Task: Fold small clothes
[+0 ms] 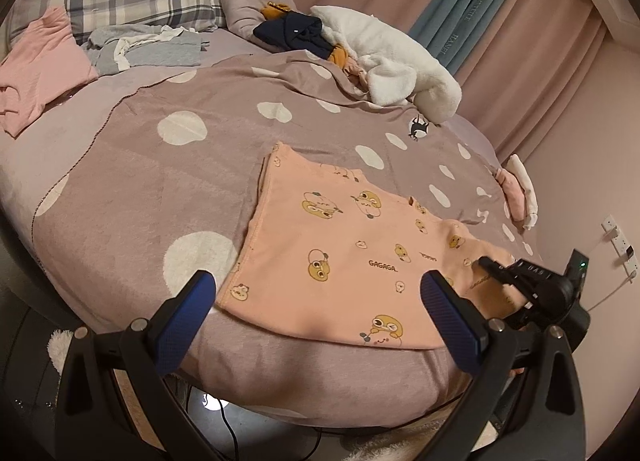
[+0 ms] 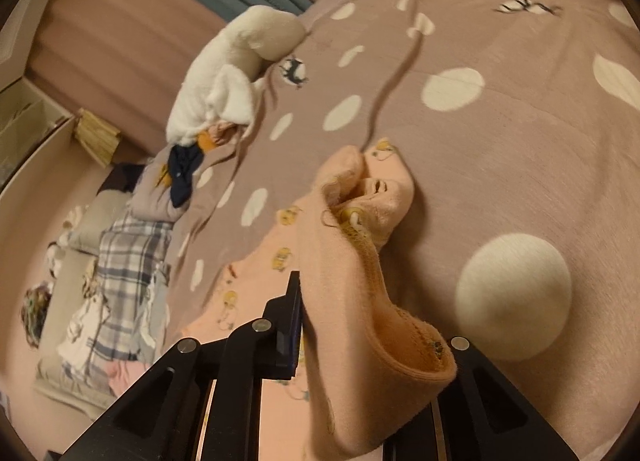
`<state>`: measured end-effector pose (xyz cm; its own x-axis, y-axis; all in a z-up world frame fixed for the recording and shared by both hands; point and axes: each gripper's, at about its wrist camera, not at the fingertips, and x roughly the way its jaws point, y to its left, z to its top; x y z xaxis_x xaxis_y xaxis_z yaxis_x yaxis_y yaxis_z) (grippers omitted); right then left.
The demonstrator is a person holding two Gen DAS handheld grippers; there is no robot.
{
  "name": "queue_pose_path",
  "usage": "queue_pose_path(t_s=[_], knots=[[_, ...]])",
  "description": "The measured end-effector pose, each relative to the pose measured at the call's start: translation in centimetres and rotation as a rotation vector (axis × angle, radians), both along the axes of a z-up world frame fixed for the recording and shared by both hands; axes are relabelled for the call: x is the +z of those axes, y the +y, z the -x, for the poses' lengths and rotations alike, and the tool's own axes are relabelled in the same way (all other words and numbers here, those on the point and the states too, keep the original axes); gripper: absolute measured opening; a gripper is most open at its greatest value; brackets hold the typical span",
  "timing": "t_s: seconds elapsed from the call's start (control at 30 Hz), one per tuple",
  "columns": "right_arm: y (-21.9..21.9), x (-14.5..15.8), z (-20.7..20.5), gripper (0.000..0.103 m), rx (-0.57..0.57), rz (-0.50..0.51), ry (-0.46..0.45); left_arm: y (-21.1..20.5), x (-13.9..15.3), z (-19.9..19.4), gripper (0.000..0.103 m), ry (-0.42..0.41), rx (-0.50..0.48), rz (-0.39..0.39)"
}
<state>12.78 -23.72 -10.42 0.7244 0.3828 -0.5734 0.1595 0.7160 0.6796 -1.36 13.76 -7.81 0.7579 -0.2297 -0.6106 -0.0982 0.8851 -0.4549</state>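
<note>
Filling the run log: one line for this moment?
left gripper: open, idle | right gripper: shut on peach garment edge | bed

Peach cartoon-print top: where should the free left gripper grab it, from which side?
Take the near-left hem corner of the peach top, coming in low from the bed's front edge. That corner lies flat and free just ahead of the open left gripper; the right gripper already pinches the opposite sleeve end.

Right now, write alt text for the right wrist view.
The right gripper is shut on a fold of a peach cartoon-print garment, lifting it off a mauve bedspread with white spots. Behind lie a white fleece garment, a plaid pillow and pink curtains.
</note>
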Motion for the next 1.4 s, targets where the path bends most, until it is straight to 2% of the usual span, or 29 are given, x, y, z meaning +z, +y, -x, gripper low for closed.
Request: queue_pose_path(t_s=[0.4, 0.63, 0.77, 0.87, 0.93, 1.03, 1.17, 1.23, 1.3, 1.37, 1.4], knots=[[6.3, 3.6, -1.7, 0.022, 0.191, 0.023, -0.100, 1.5, -0.3, 0.8, 0.102, 0.023, 0.044, -0.025], [9.7, 3.2, -3.1, 0.022, 0.307, -0.127, -0.110, 2.7, -0.6, 1.2, 0.102, 0.040, 0.074, -0.013], [13.2, 3.2, -3.0, 0.022, 0.426, -0.104, -0.134, 3.5, -0.8, 1.5, 0.102, 0.041, 0.100, 0.004], [15.4, 2.5, -2.3, 0.022, 0.491, -0.074, -0.115, 4.2, -1.1, 1.5, 0.102, 0.051, 0.113, 0.028], [16.1, 2.0, -2.3, 0.022, 0.526, -0.123, -0.106, 4.5, -1.2, 1.6, 0.102, 0.056, 0.118, 0.041], [17.6, 2.0, -2.5, 0.009, 0.595, -0.186, -0.112, 4.7, -1.2, 1.7, 0.102, 0.058, 0.123, 0.042], [18.9, 3.5, -1.8, 0.009, 0.615, -0.038, -0.151, 5.0, -1.1, 2.1, 0.102, 0.055, 0.129, 0.041], [18.2, 3.8, -1.7, 0.009, 0.598, -0.002, -0.148, 5.1, -1.1, 2.1, 0.102, 0.055, 0.129, 0.042], [16.9, 3.5, -2.1, 0.025, 0.587, 0.019, -0.116, 5.2, -1.3, 2.0, 0.102, 0.062, 0.131, 0.046], [15.6, 3.3, -2.3, 0.073, 0.519, 0.108, -0.067, 5.1, -1.5, 1.8, 0.102, 0.070, 0.124, 0.053], [15.1, 3.1, -2.3, 0.082, 0.472, 0.161, -0.049, 4.9, -1.5, 1.8, 0.102, 0.072, 0.117, 0.055]])
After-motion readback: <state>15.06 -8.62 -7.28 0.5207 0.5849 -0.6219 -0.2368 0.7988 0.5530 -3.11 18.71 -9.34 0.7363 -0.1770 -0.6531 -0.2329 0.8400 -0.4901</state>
